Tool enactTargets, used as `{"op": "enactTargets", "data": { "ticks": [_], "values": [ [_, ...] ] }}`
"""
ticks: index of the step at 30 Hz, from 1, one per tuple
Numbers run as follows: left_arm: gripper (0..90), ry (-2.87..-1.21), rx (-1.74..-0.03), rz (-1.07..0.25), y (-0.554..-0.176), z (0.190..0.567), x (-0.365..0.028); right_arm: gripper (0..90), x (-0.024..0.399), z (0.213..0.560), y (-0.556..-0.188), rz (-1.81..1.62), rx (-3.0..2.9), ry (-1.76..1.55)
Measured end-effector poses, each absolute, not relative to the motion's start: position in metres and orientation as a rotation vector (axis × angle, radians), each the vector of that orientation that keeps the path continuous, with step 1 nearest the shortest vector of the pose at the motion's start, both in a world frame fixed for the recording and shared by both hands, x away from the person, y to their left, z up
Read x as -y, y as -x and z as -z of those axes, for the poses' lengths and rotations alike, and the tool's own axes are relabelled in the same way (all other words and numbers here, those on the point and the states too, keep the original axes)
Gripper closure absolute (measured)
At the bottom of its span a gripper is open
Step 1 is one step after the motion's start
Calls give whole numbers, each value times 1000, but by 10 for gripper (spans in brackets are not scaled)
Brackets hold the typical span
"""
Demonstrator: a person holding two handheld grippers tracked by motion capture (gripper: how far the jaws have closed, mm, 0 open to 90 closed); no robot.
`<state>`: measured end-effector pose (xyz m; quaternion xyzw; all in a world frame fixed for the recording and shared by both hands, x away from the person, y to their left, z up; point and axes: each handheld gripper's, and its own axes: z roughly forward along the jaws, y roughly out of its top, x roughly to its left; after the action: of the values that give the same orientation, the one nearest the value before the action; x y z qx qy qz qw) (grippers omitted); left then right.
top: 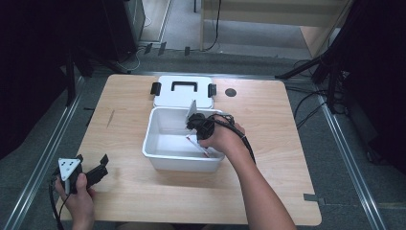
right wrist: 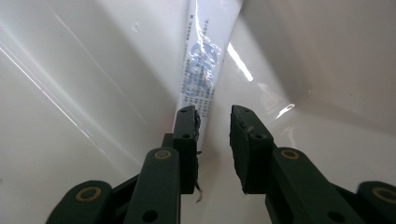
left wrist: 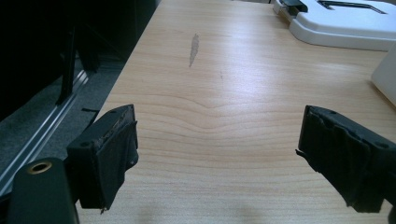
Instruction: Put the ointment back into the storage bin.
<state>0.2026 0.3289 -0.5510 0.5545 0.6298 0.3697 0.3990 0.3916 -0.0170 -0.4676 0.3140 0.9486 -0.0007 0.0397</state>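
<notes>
The fingers point(right wrist: 187, 140) of the right gripper point(right wrist: 214, 116) stand closed to a narrow gap around the lower end of a white tube point(right wrist: 201, 60) with blue print, and they seem to pinch it by its flat end. Seen from above, this gripper point(top: 201, 127) reaches down into an open white bin point(top: 182, 163) at the centre of the desk point(top: 287, 143). The tube point(top: 192, 111) stands nearly upright from the gripper, its top at about 12 o'clock against the bin's far wall. A thin red and white item point(top: 198, 145) lies on the bin floor near the hand, too small to identify. The bin's lid point(top: 167, 98), with a black handle and black latches, lies flat on the desk just beyond the bin at 12 o'clock. The left gripper point(top: 93, 160) rests at 7 o'clock near the desk's front edge, well apart from the bin. Its fingers point(left wrist: 109, 154) are spread wide over bare wood with nothing between them. By the look of things, the lid is already off and the tube is inside the bin but not yet let go. Releasing the tube, drawing the hand out and probably refitting the lid remain.
</notes>
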Motion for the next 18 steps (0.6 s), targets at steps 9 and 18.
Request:
{"op": "enactTargets", "data": {
  "ticks": [9, 18],
  "values": [
    [125, -1399, -1595, -932, -203, 551, -329, 613, 18, 461, -389, -83, -2901, -951],
    [125, -1400, -1594, -932, -203, 551, -329, 419, 23, 429, -378, -258, -2898, -944]
  ]
}}
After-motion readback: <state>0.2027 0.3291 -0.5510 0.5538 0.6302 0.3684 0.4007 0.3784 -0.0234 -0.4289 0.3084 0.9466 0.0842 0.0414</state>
